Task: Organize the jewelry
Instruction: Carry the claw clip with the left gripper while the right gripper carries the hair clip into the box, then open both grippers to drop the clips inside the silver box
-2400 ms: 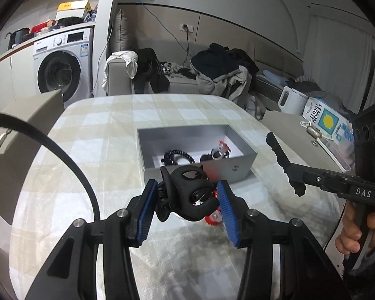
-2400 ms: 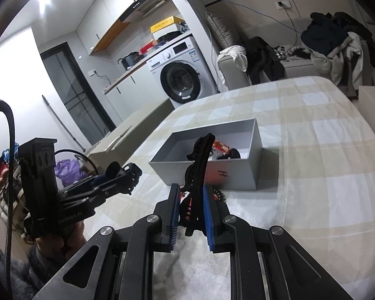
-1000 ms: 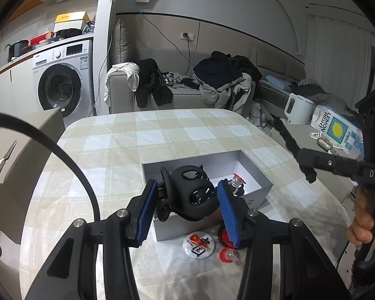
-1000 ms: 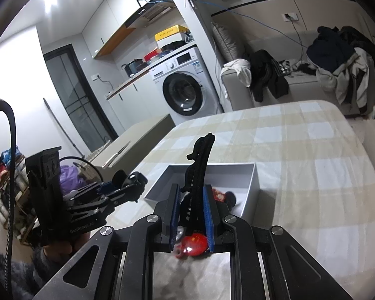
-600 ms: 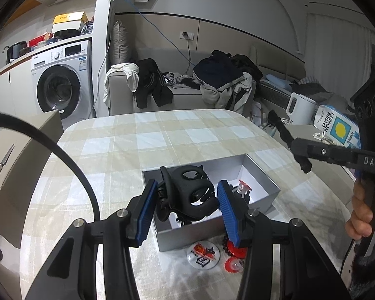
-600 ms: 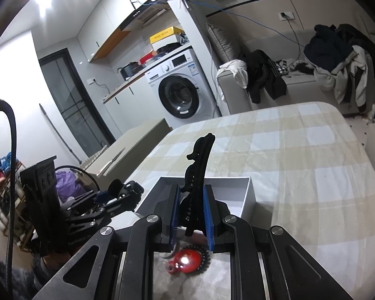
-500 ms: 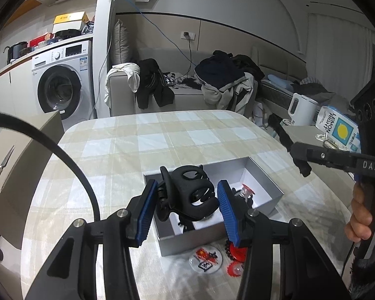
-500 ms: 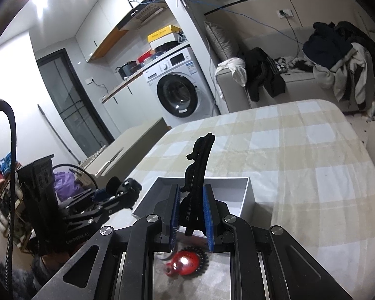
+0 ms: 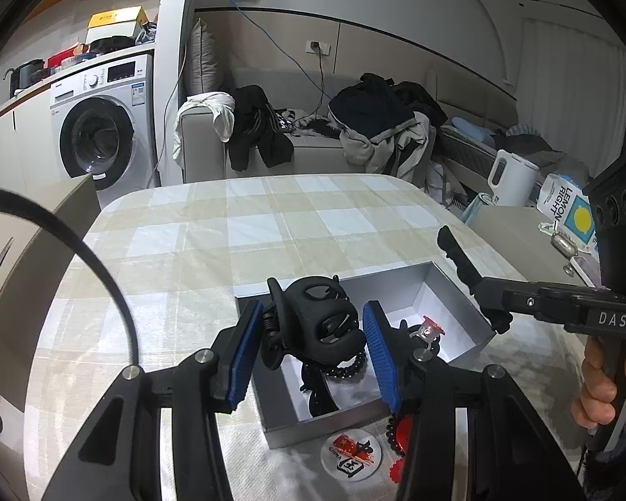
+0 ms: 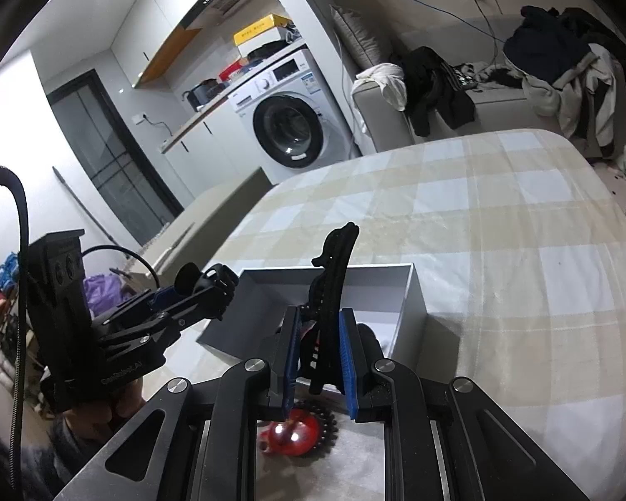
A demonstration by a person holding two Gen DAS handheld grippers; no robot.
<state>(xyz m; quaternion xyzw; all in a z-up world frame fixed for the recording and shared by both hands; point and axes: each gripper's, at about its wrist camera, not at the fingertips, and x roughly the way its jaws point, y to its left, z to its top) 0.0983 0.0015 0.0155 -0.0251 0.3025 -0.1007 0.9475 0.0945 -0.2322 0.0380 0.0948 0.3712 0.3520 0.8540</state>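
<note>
My left gripper (image 9: pixel 311 348) is shut on a black claw hair clip (image 9: pixel 315 321) and holds it above the near left part of the open grey box (image 9: pixel 413 288). Inside the box lie a black coil hair tie (image 9: pixel 346 371) and a red and silver piece (image 9: pixel 429 331). My right gripper (image 10: pixel 319 359) is shut on a long black hair clip (image 10: pixel 331 288), held upright over the box's (image 10: pixel 392 296) near edge. A round badge (image 9: pixel 350 453) and a red toothed piece (image 10: pixel 296 432) lie on the table in front of the box.
The checked tablecloth (image 9: pixel 271 225) covers the table. A sofa with heaped clothes (image 9: pixel 375 125) stands behind it and a washing machine (image 9: pixel 100 133) at the left. A white kettle (image 9: pixel 511 177) and a lemon carton (image 9: pixel 571 213) stand on a side surface at the right.
Both grippers have moved forward over the box, each still holding its clip. The box now lies closer beneath them.
</note>
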